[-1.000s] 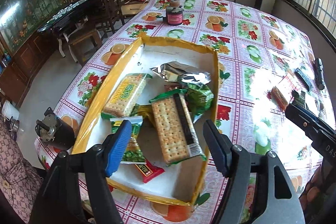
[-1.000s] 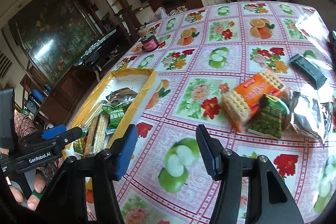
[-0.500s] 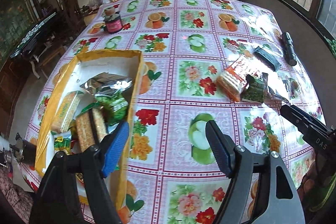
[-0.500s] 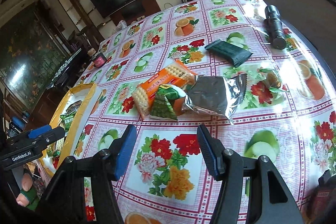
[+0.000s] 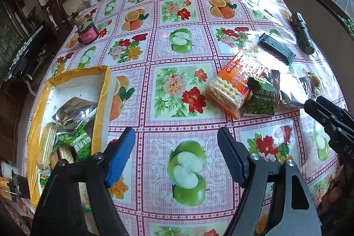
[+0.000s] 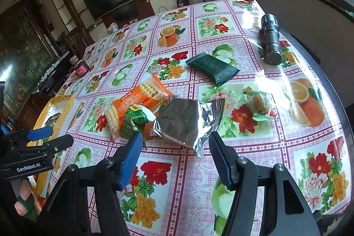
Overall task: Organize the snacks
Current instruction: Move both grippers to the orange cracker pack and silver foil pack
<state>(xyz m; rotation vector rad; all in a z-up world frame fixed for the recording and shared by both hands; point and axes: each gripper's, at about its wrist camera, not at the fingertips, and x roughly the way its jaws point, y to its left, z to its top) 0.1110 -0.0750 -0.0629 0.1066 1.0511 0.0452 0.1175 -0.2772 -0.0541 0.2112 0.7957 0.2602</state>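
Leftward, yellow-rimmed box (image 5: 104, 90) holds silver, green and cracker packs. More snacks (image 6: 154, 112) loose on tablecloth (image 5: 177, 103). Left gripper (image 5: 177, 147) and right gripper (image 6: 174, 147) angled down, jaws just widening, empty.

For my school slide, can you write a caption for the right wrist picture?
Open right gripper above a silver packet, beside an orange cracker pack.
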